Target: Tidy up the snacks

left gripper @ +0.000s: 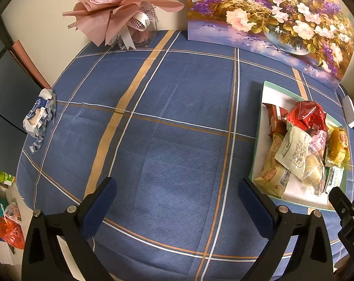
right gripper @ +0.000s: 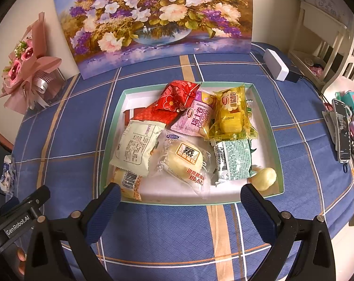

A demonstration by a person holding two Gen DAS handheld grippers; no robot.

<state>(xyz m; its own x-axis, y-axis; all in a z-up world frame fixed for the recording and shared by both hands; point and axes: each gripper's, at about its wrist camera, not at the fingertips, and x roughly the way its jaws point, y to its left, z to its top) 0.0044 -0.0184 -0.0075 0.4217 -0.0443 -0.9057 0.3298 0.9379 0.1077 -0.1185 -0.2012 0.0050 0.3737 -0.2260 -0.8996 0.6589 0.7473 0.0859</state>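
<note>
A green-rimmed white box (right gripper: 276, 154) on the blue plaid tablecloth holds several wrapped snacks: a red packet (right gripper: 172, 103), a pink roll pack (right gripper: 197, 117), a yellow cake (right gripper: 230, 112), a clear-wrapped bun (right gripper: 185, 161), a green-white pack (right gripper: 233, 161) and a white pack (right gripper: 136, 147). The box also shows in the left wrist view (left gripper: 261, 117) at the right. My right gripper (right gripper: 180, 199) is open and empty just in front of the box. My left gripper (left gripper: 177, 192) is open and empty over bare cloth. A crumpled blue-white wrapper (left gripper: 40, 114) lies at the table's left edge.
A flower painting (right gripper: 153, 16) leans on the wall behind the box. A pink bouquet (left gripper: 116, 7) stands at the back left. A white device (right gripper: 275, 64) lies at the back right. A phone and trinkets (right gripper: 343, 128) sit at the right edge.
</note>
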